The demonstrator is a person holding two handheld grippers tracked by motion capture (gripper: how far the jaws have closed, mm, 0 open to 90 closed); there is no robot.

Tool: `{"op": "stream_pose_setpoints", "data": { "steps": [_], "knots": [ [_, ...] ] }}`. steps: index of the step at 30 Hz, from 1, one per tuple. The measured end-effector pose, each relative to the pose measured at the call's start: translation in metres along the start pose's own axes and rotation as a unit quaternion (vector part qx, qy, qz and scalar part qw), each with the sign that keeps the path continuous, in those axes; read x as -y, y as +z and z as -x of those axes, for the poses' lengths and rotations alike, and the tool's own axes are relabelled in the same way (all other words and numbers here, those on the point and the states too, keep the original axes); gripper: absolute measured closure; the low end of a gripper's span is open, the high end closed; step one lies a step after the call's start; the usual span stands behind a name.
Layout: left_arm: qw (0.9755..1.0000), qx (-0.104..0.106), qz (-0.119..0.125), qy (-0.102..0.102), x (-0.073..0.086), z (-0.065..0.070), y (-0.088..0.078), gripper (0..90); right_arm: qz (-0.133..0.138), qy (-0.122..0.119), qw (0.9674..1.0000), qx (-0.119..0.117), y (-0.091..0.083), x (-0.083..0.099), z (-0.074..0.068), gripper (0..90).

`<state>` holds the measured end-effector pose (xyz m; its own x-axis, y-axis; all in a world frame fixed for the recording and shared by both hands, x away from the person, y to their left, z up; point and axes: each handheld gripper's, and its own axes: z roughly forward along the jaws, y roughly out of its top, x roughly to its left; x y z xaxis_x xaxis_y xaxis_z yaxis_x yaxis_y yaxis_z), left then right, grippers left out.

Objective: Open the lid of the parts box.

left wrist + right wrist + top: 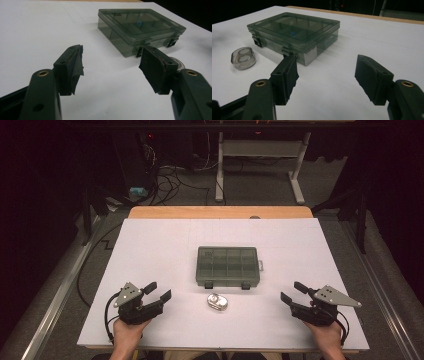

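Observation:
A smoky-green clear compartment box lies with its lid down and two front latches at the middle of the white table; a small blue item shows through its lid. Just in front of it sits a small clear oval case. My left gripper rests at the near left, open and empty, its jaws pointing toward the box. My right gripper rests at the near right, also open and empty, angled toward the box.
The white table surface ends in a wooden edge at the far side. Beyond it are a desk frame and cables on the floor. A person's hands hold both grippers at the near edge.

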<state>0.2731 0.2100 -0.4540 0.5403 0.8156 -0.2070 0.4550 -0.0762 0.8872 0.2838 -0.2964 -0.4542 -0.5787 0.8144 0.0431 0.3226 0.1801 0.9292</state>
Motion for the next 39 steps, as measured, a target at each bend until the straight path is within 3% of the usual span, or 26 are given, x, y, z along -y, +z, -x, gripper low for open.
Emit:
{"op": "stream_pose_setpoints", "data": {
  "steps": [18,39],
  "knots": [
    [0.9999,0.004,-0.005,0.013,-0.005,0.005,0.016,35.8,0.003,-0.006,1.0000,-0.006,0.010,-0.006,-0.001,35.5],
    [0.9997,0.012,-0.014,0.014,-0.008,0.009,0.031,36.0,0.014,0.013,0.9997,-0.012,0.022,-0.011,0.001,37.4]
  ]
}}
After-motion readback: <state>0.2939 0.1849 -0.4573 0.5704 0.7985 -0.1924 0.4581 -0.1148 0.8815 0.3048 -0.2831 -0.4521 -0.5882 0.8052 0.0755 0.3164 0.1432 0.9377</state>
